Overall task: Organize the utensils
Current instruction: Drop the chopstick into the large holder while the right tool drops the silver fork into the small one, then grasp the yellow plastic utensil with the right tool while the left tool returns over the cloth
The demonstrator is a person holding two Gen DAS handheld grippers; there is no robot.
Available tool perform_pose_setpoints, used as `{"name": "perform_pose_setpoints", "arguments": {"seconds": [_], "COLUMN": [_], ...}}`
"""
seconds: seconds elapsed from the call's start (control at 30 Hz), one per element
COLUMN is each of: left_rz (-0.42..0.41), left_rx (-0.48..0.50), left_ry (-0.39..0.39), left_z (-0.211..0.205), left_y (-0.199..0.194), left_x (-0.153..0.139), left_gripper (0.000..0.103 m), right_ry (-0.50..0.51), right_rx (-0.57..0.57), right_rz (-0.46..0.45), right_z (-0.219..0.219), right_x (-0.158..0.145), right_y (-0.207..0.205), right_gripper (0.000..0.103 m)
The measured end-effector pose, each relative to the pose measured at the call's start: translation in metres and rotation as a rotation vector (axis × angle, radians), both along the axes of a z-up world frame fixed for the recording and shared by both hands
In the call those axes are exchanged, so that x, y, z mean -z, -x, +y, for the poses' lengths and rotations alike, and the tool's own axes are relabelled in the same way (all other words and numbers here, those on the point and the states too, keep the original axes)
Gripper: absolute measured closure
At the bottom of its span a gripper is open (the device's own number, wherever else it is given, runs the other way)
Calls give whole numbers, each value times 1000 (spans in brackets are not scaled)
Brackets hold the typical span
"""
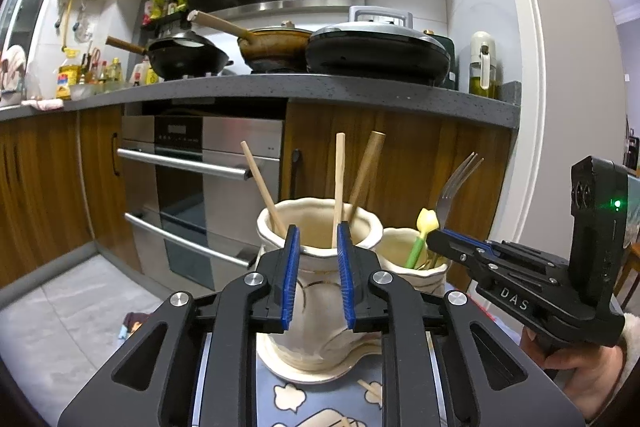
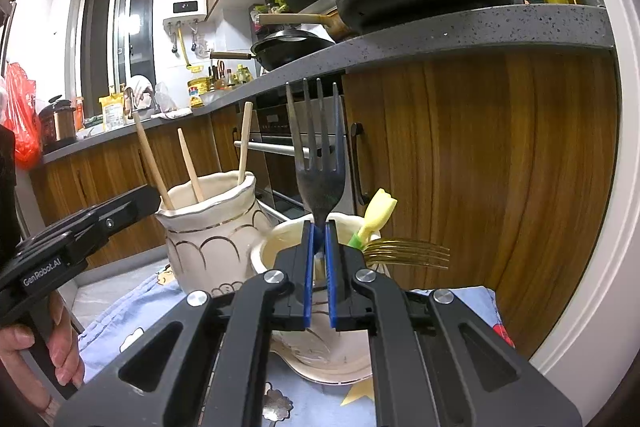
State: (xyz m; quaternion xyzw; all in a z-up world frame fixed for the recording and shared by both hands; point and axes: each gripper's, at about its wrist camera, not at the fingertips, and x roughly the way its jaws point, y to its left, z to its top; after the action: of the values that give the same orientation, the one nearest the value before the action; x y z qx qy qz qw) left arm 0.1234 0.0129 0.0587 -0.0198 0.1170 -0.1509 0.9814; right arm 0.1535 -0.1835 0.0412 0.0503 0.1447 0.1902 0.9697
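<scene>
A tall cream vase (image 1: 316, 283) holds three wooden chopsticks (image 1: 339, 183); it also shows in the right wrist view (image 2: 212, 239). My left gripper (image 1: 318, 239) is open, its jaws astride the vase's near rim, one chopstick between them. Beside it a smaller cream cup (image 1: 404, 251) holds a yellow-tipped green utensil (image 1: 422, 231). My right gripper (image 2: 319, 231) is shut on a steel fork (image 2: 320, 155), held upright, tines up, over the small cup (image 2: 280, 247). A gold fork (image 2: 408, 254) lies across that cup's rim.
Both pots stand on a plate (image 2: 332, 367) on a blue patterned cloth (image 2: 120, 323). Wooden cabinets (image 2: 480, 167), an oven (image 1: 200, 195) and a grey counter edge (image 1: 320, 87) with pans stand close behind. A loose chopstick (image 1: 370, 389) lies on the cloth.
</scene>
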Motion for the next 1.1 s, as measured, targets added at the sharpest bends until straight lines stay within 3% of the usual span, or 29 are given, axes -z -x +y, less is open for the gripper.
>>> {"name": "perform_pose_setpoints", "arguments": {"seconds": [0.13,0.23,0.33,0.5,0.63,0.73,0.83,1.1], "left_rz": [-1,0,-5,-15,-39,-46,-40,31], "left_rx": [2,4,0,-3,-35,-80,-131,-195], "left_ry": [4,6,5,6,6,3,15,22], "left_z": [0,0,0,0,1,6,14,33], "left_y": [0,1,1,3,8,12,16,42], "left_x": [0,0,-1,-2,-6,-10,-12,-4], "left_gripper": [81,79,73,61,29,18,11,8], "right_ry": [0,-14,-10,-31,-58,-59,-52,-5], "right_rx": [2,0,6,2,2,25,44,32], "right_rz": [13,6,-1,-5,-19,-42,-56,-10], "right_z": [0,-3,-4,-6,-8,-10,-11,-6], "right_x": [2,2,2,1,-6,-16,-20,-12], "right_y": [-4,-4,-5,-4,0,7,17,41], "right_gripper": [94,73,71,52,20,5,5,5]}}
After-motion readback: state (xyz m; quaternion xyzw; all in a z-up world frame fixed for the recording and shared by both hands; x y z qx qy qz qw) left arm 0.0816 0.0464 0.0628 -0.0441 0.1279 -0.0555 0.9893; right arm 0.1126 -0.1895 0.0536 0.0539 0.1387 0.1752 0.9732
